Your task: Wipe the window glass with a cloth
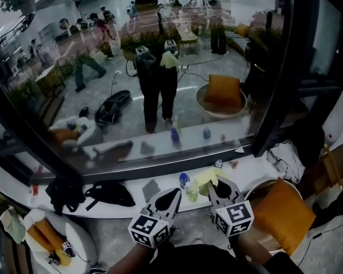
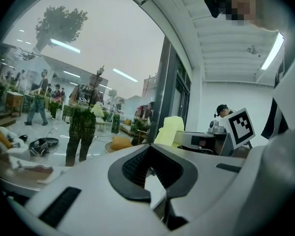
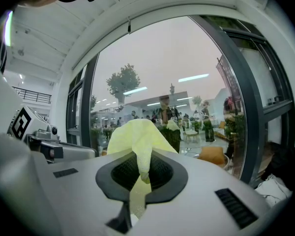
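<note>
Pinching the yellow cloth [image 3: 137, 136] between its jaws, the right gripper [image 3: 141, 168] faces the window glass [image 3: 162, 73], with the cloth bunched at its 12 o'clock. At its 9 o'clock in the head view, the left gripper [image 2: 150, 154] has its jaws pressed together on nothing.

Office lounge or lobby.
Tall window glass [image 1: 177, 56], long white ledge [image 1: 160, 194], round chair [image 1: 256, 188] with orange cushion [image 1: 277, 213].

No legible text, brand or number in any view. Only coded square markers, black on white, no characters, on the cubes of the left gripper [image 1: 169, 198] and right gripper [image 1: 218, 188], lower centre of the head view.
</note>
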### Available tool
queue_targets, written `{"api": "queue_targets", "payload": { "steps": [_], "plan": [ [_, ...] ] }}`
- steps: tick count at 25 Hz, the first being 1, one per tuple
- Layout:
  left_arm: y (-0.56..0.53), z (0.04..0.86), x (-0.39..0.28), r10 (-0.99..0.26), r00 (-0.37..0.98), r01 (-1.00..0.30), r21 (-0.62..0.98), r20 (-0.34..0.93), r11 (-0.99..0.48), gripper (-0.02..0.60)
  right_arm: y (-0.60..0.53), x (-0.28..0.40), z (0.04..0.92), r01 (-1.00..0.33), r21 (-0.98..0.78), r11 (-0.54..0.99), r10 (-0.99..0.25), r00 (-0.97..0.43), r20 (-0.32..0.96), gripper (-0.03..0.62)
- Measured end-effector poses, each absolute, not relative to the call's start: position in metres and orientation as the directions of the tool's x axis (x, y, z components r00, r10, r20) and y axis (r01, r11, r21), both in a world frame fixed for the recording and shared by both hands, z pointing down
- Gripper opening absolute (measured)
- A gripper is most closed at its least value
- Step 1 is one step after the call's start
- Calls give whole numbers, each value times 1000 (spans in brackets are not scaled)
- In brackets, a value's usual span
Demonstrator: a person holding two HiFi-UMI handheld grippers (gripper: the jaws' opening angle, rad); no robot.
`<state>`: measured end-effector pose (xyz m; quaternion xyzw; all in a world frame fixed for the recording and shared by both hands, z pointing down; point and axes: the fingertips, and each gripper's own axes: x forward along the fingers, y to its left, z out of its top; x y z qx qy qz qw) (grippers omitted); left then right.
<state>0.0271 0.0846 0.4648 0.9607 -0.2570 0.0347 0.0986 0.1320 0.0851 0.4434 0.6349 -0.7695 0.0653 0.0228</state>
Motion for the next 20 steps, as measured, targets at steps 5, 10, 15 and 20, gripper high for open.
{"api": "queue_targets", "payload": {
  "steps": [5, 10, 15, 20],
  "plan": [
    [84, 467, 30, -482, 867, -497, 173, 123, -850, -2, 84, 132, 445, -980, -75, 187, -974, -195, 119, 37],
    [85, 467, 34, -478, 870, -493, 174, 126, -852, -2, 84, 136, 446, -980, -79, 180, -975, -189, 121, 37],
    [87, 467, 35, -474, 871, -490, 172, 127, -855, -2, 86, 138, 446, -982, -80, 174, -976, -183, 119, 37],
    [87, 466, 32, -470, 873, -487, 173, 130, -856, -2, 86, 136, 444, -982, -84, 169, -977, -179, 120, 37]
  ]
}}
